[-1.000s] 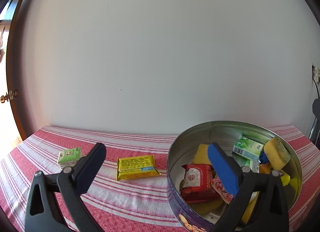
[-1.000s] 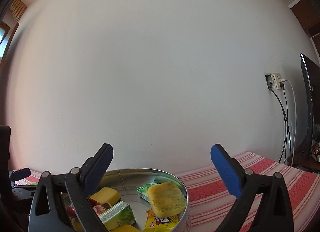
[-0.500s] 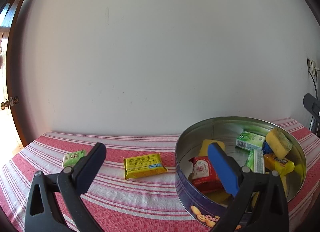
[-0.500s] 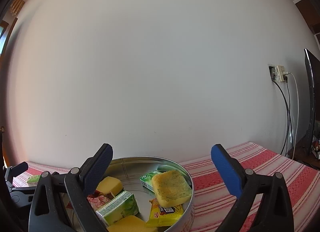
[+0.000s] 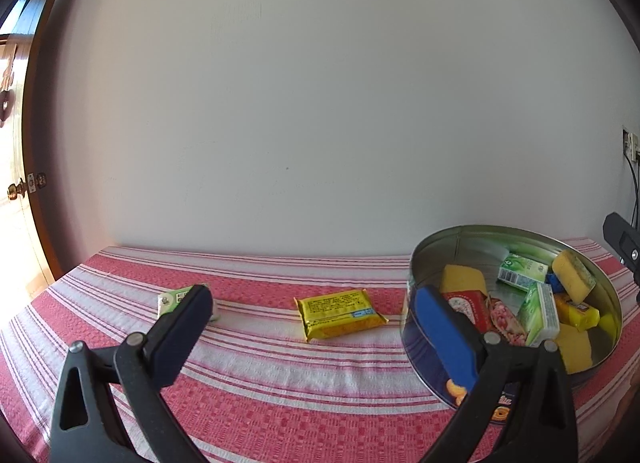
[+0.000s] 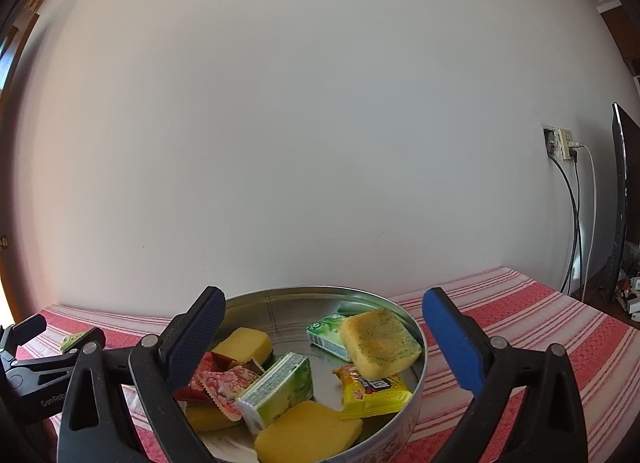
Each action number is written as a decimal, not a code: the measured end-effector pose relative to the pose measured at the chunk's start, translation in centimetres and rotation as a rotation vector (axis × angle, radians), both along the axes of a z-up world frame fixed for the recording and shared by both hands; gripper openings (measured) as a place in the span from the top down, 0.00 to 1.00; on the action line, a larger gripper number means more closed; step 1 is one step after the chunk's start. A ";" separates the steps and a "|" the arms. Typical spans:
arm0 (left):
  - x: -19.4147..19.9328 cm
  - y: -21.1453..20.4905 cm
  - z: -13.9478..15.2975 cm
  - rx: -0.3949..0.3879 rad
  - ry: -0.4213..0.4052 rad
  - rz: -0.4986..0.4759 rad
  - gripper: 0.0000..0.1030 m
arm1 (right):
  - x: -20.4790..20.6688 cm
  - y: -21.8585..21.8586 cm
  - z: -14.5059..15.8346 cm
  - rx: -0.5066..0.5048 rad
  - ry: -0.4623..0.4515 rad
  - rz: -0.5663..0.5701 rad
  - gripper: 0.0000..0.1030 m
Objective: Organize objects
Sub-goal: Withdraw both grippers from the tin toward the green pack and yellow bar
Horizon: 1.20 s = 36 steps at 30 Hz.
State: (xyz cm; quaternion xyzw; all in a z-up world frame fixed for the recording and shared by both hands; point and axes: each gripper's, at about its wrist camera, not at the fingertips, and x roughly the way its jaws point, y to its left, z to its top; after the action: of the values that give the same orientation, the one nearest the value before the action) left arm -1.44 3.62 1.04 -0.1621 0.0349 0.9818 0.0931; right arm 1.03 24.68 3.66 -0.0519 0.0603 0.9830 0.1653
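**Yellow packet waits between open jaws**

The left gripper (image 5: 308, 325), spread wide and holding nothing, frames the yellow packet (image 5: 340, 314) at centre frame on the striped cloth (image 5: 280, 375), long axis left-right, left of the tin (image 5: 424, 347). The right gripper (image 6: 320, 337), likewise wide and unladen, hangs over the tin, farther off.

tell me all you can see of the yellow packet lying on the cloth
The yellow packet is a flat, shiny foil-like wrapper with small print and a blue patch near one corner, its ends crimped. It lies flat and slightly skewed on the red striped cloth, between the small green box and the round tin, touching neither. Nothing grips it.
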 end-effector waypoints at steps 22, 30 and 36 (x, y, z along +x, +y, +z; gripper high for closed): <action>-5.6 -10.9 -0.4 -0.042 -0.055 0.184 0.00 | -9.8 -13.3 -1.6 0.021 -0.133 0.271 0.03; -8.6 -14.6 -1.2 -0.027 -0.134 0.307 0.00 | -12.0 -18.3 -0.9 0.044 -0.252 0.352 0.03; -9.8 -16.8 -1.8 0.007 -0.197 0.366 0.00 | -16.9 -19.2 -1.9 -0.024 -0.432 0.365 0.03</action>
State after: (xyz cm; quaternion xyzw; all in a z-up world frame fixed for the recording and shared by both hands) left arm -11.25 -13.18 -0.72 -0.2606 -0.0079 0.9618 -0.0834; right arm -15.92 5.45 1.77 -0.2722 0.0249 0.9619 -0.0061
